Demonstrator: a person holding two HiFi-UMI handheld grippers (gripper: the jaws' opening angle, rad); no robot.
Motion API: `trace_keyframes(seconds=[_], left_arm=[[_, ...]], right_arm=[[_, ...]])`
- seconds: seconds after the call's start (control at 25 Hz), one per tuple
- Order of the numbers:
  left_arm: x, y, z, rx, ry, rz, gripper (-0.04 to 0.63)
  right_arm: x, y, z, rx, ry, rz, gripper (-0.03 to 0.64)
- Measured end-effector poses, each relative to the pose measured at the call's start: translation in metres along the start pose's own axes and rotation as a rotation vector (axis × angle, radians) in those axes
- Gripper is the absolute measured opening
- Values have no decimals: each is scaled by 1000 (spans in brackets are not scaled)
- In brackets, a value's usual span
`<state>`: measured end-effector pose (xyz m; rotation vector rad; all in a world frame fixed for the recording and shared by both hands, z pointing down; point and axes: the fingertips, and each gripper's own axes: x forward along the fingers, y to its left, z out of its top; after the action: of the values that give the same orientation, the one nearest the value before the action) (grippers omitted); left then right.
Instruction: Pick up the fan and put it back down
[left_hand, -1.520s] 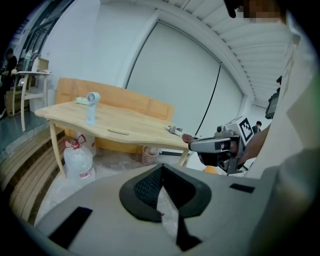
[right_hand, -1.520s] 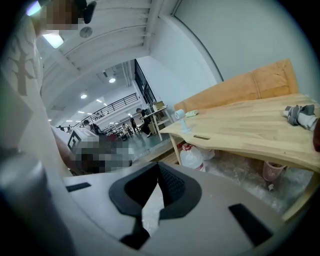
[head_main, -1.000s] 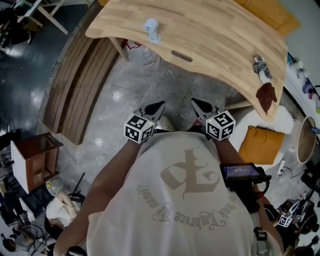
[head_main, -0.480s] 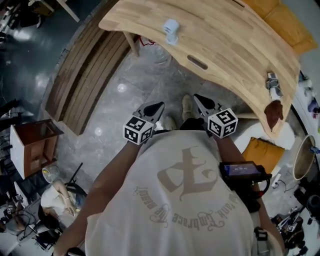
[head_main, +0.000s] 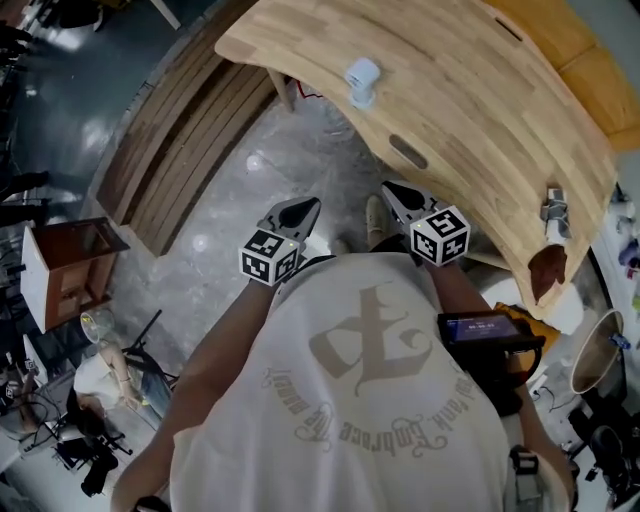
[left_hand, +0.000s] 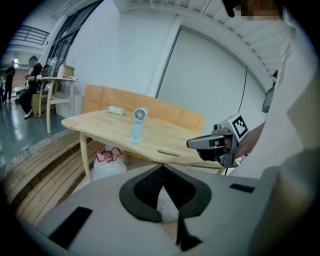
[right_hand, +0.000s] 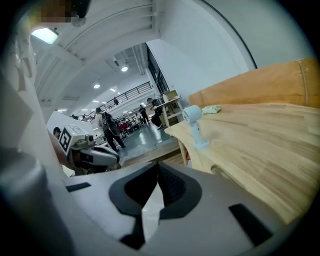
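fan (head_main: 361, 80), pale blue, standing upright on the wooden table (head_main: 470, 120) near its edge, at 12 o'clock from both grippers and well apart from them. left gripper (head_main: 308, 207): jaws pressed together, nothing between them, held over the grey stone floor (head_main: 235, 215). right gripper (head_main: 390, 190), at 3 o'clock of the left one: jaws pressed together, empty, tips near the table edge. slatted wooden platform (head_main: 170, 150) at 10 o'clock.

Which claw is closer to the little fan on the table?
Right. The right claw is near the table edge, with the fan ahead of it; the left claw is farther away, over the floor. Neither touches the fan.
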<state>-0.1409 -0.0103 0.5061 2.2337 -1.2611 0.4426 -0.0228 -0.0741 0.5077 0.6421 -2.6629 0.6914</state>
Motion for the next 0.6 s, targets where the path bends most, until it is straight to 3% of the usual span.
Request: trace_keyframes(seconds=[0.36, 0.6], left_arm=[[28, 21, 18, -63, -2, 57, 11], [16, 37, 15, -137, -22, 141, 11]], right_arm=[[45, -60, 10, 4, 110, 6, 15], [67, -85, 32, -39, 106, -29, 15]])
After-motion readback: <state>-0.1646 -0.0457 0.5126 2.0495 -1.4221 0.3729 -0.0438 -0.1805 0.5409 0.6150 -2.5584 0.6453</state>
